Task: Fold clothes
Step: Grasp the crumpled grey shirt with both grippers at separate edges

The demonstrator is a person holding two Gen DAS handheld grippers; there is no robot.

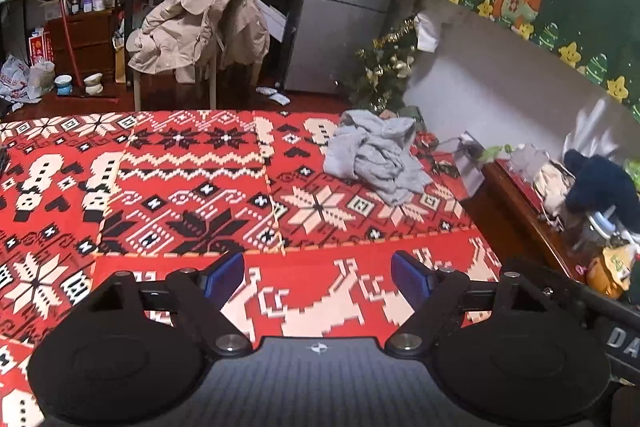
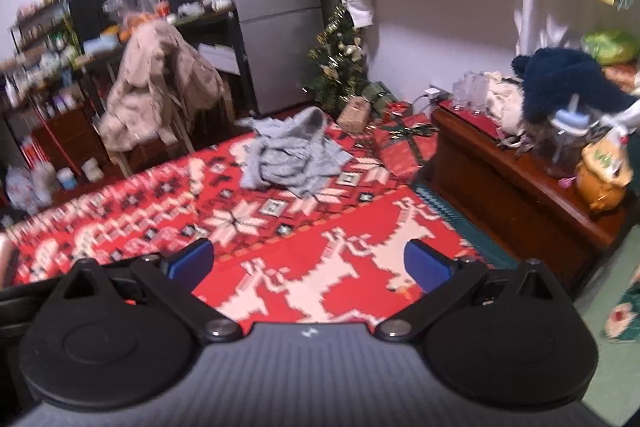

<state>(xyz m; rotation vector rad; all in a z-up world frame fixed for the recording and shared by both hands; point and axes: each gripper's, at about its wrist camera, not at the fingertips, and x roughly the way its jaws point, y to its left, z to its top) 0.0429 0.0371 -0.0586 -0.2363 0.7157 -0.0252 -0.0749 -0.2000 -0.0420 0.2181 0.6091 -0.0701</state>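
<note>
Grey garment point(image 1: 374, 157) crumpled on red blanket point(image 1: 192, 187) | gift boxes point(image 2: 404, 143) beside | both hand-held grippers point(image 1: 318, 277) point(image 2: 308, 265) wide apart, empty

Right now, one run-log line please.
stage: approach | crumpled grey garment: unfolded on red patterned blanket | left gripper, right gripper: open, empty

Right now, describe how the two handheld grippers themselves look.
The left gripper and right gripper look alike: black linkage arms on round black discs with silver pivot bolts, each ending in blue fingertip pads. A dark ribbed body with a small white emblem sits between the discs. No hands, sleeves or cables show.
</note>
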